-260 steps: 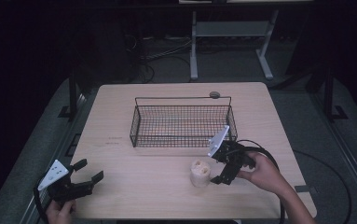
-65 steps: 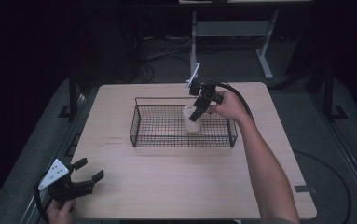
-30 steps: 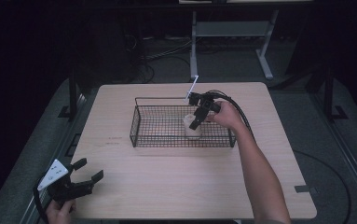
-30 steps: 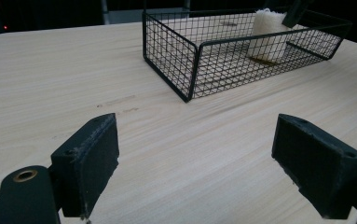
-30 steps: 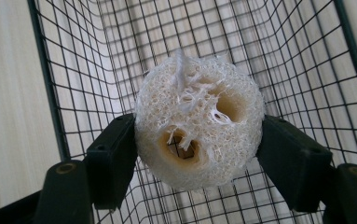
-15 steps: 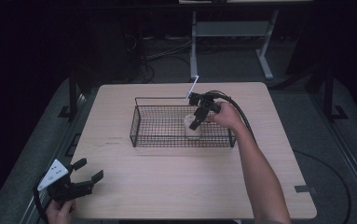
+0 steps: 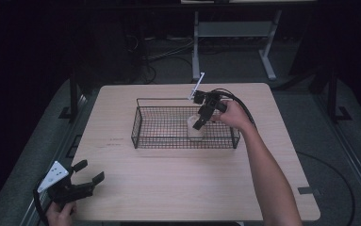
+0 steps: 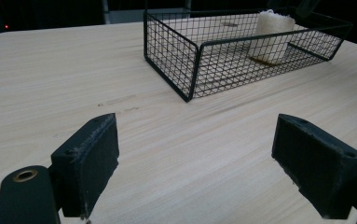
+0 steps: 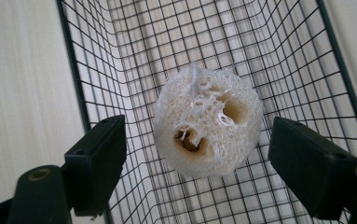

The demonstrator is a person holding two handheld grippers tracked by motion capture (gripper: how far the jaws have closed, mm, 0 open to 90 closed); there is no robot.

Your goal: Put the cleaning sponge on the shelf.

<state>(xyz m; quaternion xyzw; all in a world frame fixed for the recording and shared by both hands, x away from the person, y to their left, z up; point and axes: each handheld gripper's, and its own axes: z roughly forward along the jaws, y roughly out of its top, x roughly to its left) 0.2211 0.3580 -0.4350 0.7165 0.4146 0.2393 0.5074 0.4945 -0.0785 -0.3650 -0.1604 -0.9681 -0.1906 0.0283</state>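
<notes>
1. Pale wooden table (image 7: 168, 197) with rounded corners, lying mid-frame in the high view, grain running side to side.
2. Faint dark smudges (image 7: 116, 140) on the tabletop, toward 9 o'clock from its centre.
3. White metal stand (image 7: 234, 30) at 12 o'clock, beyond the table's far edge, with a crossbar and splayed legs.
4. Tangle of dark cables (image 7: 164, 54) at 11 o'clock, on the floor behind the table.
5. Grey floor mat (image 7: 333, 141) spreading out around the table, plainest at 3 o'clock.
6. Short strip of grey tape (image 7: 307, 190) at 4 o'clock, just beside the table's near corner.
7. Black upright post (image 7: 72, 94) at 10 o'clock, close to the table's edge.
</notes>
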